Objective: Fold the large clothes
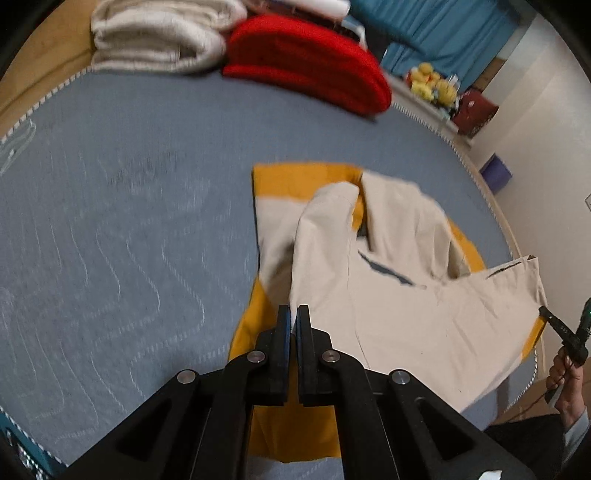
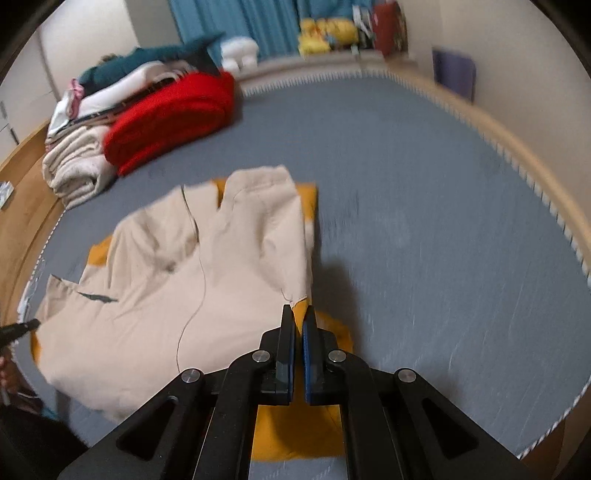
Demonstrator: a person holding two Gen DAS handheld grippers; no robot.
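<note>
A large cream-and-mustard garment [image 1: 399, 295] lies on a grey-blue quilted bed cover [image 1: 129, 221], toward the near edge of the bed. Cream side faces up w/ mustard bands showing at the top and bottom edges.

The left gripper [image 1: 294, 314] is clenched on a lower corner of the garment; cream fabric sits pinched btwn its blue-padded fingers [image 1: 283, 332], and the cloth rises off the bed toward it. The right gripper [image 2: 299, 317] is likewise clamped on the opposite lower corner, where cream meets mustard. From the left wrist view, the right gripper shows at the far right edge, a person's hand [image 1: 565, 376] wrapped around its handle.

At the far side of the bed: a folded red blanket [image 1: 310, 62] next to a stack of folded cream blankets [image 1: 159, 37]. Beyond that, blue curtains [image 2: 236, 22] and yellow plush toys [image 2: 325, 29] on a ledge. Both views are somewhat motion-blurred.
</note>
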